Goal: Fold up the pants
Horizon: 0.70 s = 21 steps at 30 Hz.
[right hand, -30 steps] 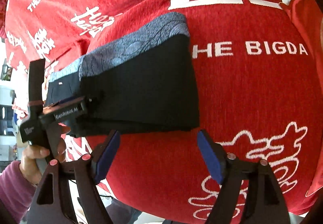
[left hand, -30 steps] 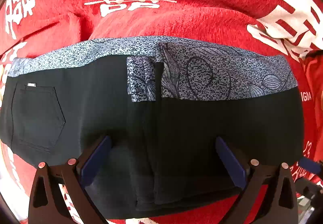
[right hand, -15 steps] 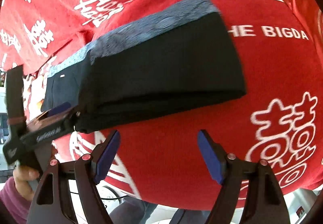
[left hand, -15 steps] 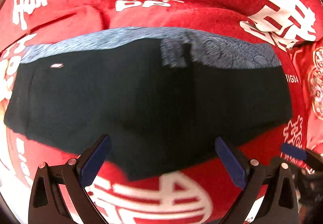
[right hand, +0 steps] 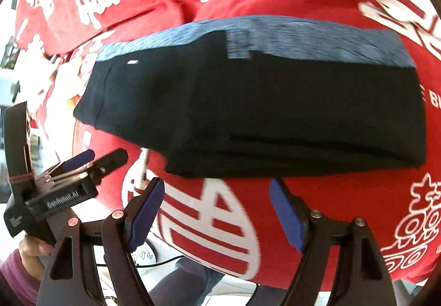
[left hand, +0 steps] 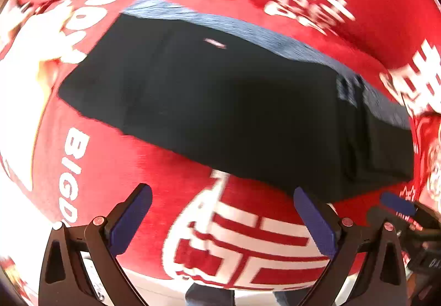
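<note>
The folded black pants (left hand: pixel 234 102) with a grey-blue patterned waistband (left hand: pixel 289 41) lie flat on a red cloth (left hand: pixel 154 157) printed with white characters. My left gripper (left hand: pixel 222 204) is open over the cloth, just in front of the pants' near edge, with nothing between its blue pads. In the right wrist view the pants (right hand: pixel 275 113) fill the middle. My right gripper (right hand: pixel 217 195) is open too, hovering short of their folded edge with nothing in it. The left gripper (right hand: pixel 91 160) shows at the left there, held by a hand (right hand: pixel 30 248).
The red cloth (right hand: pixel 330 209) ends close below the grippers, and beyond its edge are a pale floor, a thin cable (right hand: pixel 165 262) and a person's legs (right hand: pixel 187 275). Room clutter shows at the far left (right hand: pixel 8 55).
Both grippers have drawn back off the pants toward the cloth's near edge. The left one hung over the black fabric a second ago and now is clear of it. Both stayed open.
</note>
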{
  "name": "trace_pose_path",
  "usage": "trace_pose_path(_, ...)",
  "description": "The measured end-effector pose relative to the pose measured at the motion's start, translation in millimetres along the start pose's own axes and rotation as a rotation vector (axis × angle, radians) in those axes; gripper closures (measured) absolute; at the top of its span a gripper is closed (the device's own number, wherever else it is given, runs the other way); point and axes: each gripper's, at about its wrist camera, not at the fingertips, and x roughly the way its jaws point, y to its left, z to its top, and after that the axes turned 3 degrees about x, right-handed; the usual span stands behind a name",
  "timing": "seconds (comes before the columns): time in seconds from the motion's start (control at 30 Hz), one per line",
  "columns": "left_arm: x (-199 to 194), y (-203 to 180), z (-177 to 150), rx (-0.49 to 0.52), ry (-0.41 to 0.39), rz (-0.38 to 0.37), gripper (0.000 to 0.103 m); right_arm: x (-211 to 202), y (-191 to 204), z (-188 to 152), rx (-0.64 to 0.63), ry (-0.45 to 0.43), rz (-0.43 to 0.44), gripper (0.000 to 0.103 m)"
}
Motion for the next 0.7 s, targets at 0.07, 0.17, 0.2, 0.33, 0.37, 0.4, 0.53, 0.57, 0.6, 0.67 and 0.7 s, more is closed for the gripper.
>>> trace_pose_path(0.07,1,16,0,-0.026,-0.001,0.009,0.0,7,13,2,-0.022,0.014,0.0,0.022)
trace_pose_path(0.17,4,35,-2,-0.048,0.003,0.018,0.0,17,34,4,-0.063,0.036,0.002,0.022)
trace_pose_path(0.2,3,39,-3,-0.053,0.002,0.017,0.0,20,40,4,-0.073,0.041,0.002,0.022)
trace_pose_path(0.33,1,63,1,-0.102,-0.021,0.014,0.0,31,59,7,-0.114,0.062,-0.003,0.022)
trace_pose_path(0.37,1,70,3,-0.121,-0.029,0.016,0.0,33,62,8,-0.118,0.067,-0.003,0.022)
trace_pose_path(0.4,3,77,5,-0.138,-0.034,0.018,0.0,35,65,8,-0.119,0.071,-0.003,0.022)
trace_pose_path(0.53,9,98,14,-0.176,-0.047,0.011,0.0,44,74,11,-0.124,0.084,-0.009,0.022)
trace_pose_path(0.57,9,102,16,-0.182,-0.053,0.008,0.0,45,74,11,-0.124,0.087,-0.009,0.022)
trace_pose_path(0.6,10,106,17,-0.191,-0.06,0.003,0.0,46,76,12,-0.125,0.09,-0.009,0.022)
trace_pose_path(0.67,12,116,20,-0.218,-0.076,-0.016,0.0,50,80,12,-0.129,0.095,-0.014,0.022)
trace_pose_path(0.7,13,119,22,-0.23,-0.08,-0.029,0.0,51,81,13,-0.13,0.098,-0.015,0.022)
